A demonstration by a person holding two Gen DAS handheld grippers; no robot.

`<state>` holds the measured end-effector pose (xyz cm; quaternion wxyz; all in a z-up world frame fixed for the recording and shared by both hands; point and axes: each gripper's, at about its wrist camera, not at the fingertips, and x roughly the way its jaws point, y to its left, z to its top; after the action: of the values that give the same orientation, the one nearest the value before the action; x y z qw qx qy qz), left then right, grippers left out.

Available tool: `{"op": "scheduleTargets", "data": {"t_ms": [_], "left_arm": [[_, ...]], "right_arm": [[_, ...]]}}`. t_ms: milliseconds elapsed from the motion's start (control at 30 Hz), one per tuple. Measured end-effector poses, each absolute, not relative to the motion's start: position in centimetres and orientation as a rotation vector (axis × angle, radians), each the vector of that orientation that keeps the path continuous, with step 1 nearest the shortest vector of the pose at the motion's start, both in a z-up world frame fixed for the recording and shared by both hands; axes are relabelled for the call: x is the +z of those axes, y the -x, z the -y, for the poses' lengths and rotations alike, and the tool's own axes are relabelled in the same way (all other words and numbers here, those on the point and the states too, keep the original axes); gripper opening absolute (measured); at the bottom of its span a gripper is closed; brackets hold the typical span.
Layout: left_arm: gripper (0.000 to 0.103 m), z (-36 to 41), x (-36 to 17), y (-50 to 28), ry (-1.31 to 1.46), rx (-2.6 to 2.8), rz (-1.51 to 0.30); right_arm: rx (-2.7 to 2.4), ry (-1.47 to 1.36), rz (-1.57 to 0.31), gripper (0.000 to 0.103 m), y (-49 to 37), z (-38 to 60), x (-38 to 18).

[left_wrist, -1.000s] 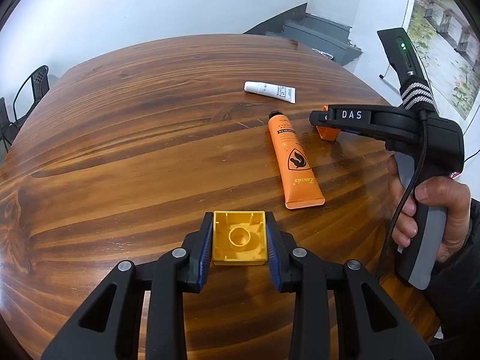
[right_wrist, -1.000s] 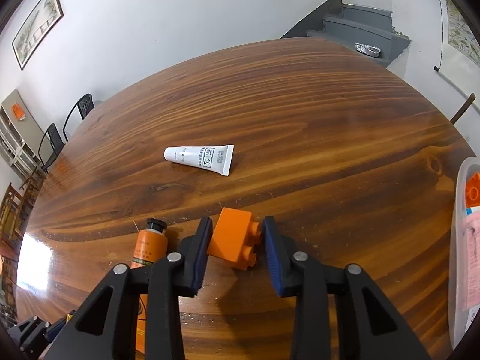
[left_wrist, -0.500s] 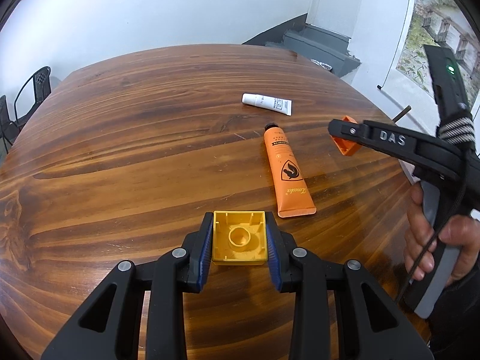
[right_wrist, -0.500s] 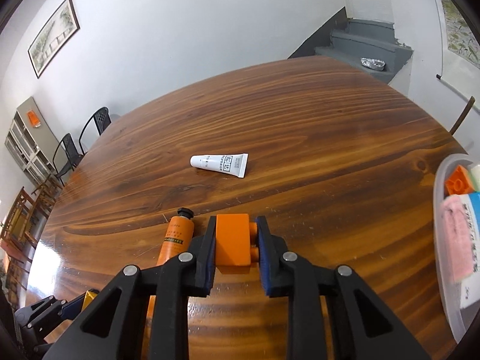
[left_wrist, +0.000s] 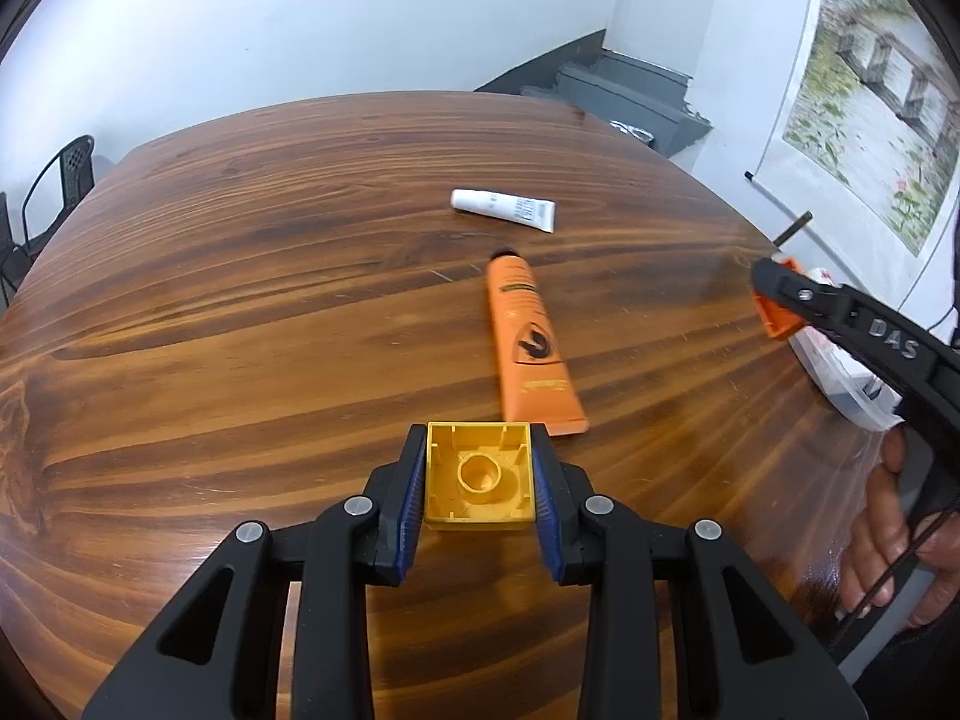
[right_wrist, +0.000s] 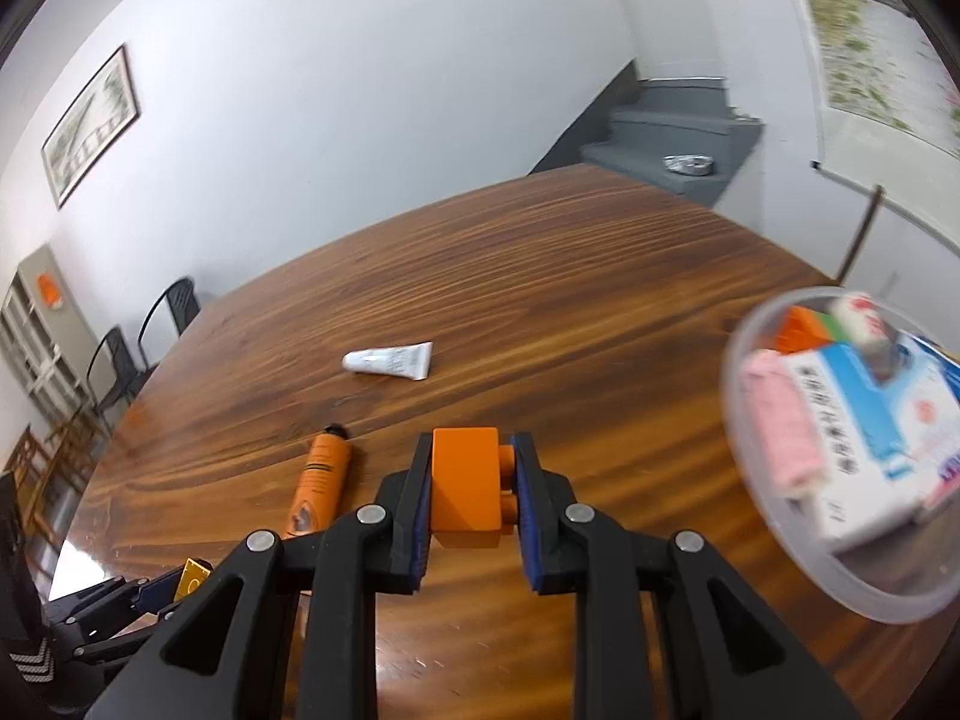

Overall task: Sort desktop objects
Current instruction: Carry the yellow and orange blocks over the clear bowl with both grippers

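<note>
Two bricks held. My right gripper (right_wrist: 474,489) clamps orange brick (right_wrist: 467,483); clear tub (right_wrist: 840,450) lies at frame right, nearer this hand. My left gripper (left_wrist: 479,483) pinches yellow brick (left_wrist: 479,474), hollow side up, lower centre.

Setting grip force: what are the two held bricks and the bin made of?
Yellow brick: hard moulded plastic, seemingly; hollow ribbed underside, slight sheen.
Orange brick: likely the same; crisp edges, side studs, matte.
Bin: thin translucent plastic, probably; contents show through its wall.
</note>
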<state>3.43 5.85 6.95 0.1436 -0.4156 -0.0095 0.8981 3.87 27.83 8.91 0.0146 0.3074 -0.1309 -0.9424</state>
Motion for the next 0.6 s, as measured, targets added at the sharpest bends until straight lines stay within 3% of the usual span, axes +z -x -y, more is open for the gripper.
{"op": "scheduleTargets", "data": {"t_ms": [600], "left_arm": [[0.034, -14.1, 7.1, -4.6, 1.192, 2.439, -0.075]], "right_arm": [[-3.231, -0.847, 0.635, 0.026, -12.7, -40.3, 9.0]]}}
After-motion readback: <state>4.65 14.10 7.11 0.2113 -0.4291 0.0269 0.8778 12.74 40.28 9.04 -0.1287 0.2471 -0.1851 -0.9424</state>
